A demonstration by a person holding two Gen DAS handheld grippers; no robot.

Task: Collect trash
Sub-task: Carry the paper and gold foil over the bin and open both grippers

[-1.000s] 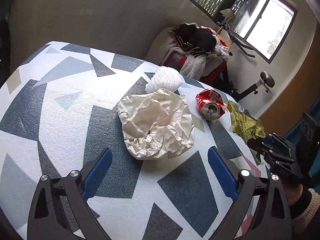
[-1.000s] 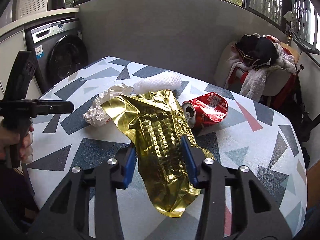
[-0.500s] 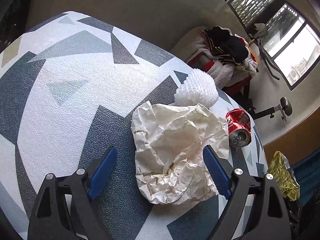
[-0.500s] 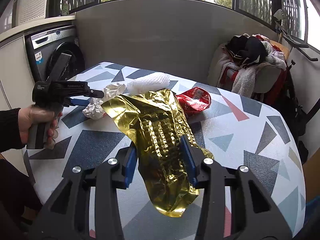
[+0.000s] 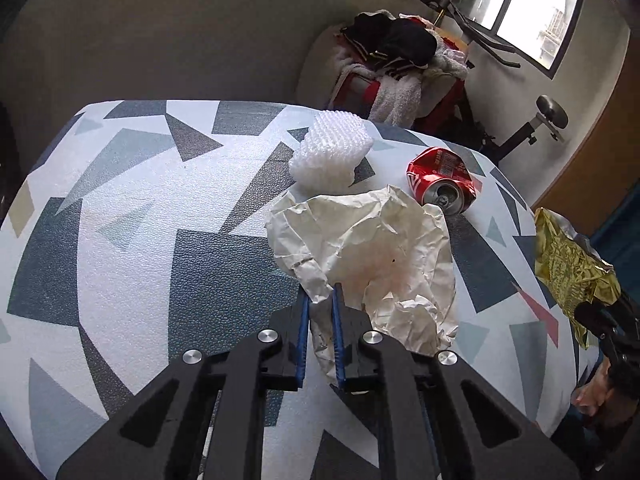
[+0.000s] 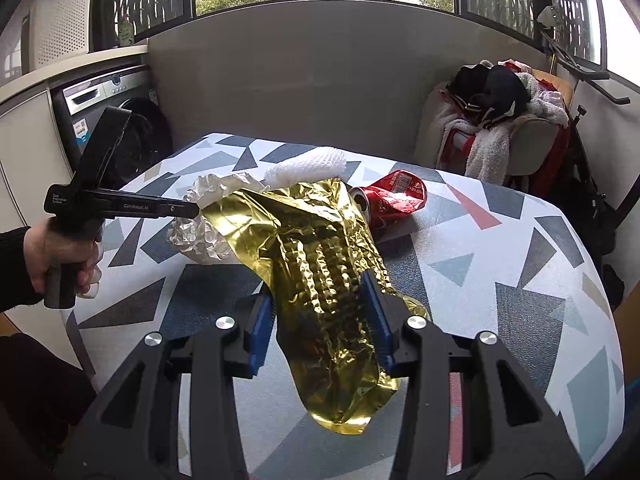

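**Both grippers clamped on crumpled trash**

The left gripper (image 5: pixel 321 300), at the bottom centre of its own view, has just been closing, and its blue-padded jaws now pinch a near fold of the crumpled white paper (image 5: pixel 372 256). The paper is matte, creased all over, and spreads in a loose lump across the middle of the frame on the pebbled, triangle-patterned tabletop (image 5: pixel 160 208). Just above it sits a white foam net sleeve (image 5: pixel 330 152), bumpy and roughly cylindrical. To the upper right lies a dented red soda can (image 5: pixel 442 182) on its side, its open mouth facing the camera.

In the right wrist view, the right gripper (image 6: pixel 320 304) at bottom centre holds the gold foil wrapper (image 6: pixel 320 276) between its blue pads. The foil is shiny, ridged down its middle, wrinkled at the edges, and droops past the jaws toward the lower frame. A hand (image 6: pixel 56 252) at the left edge grips the other tool's black handle.
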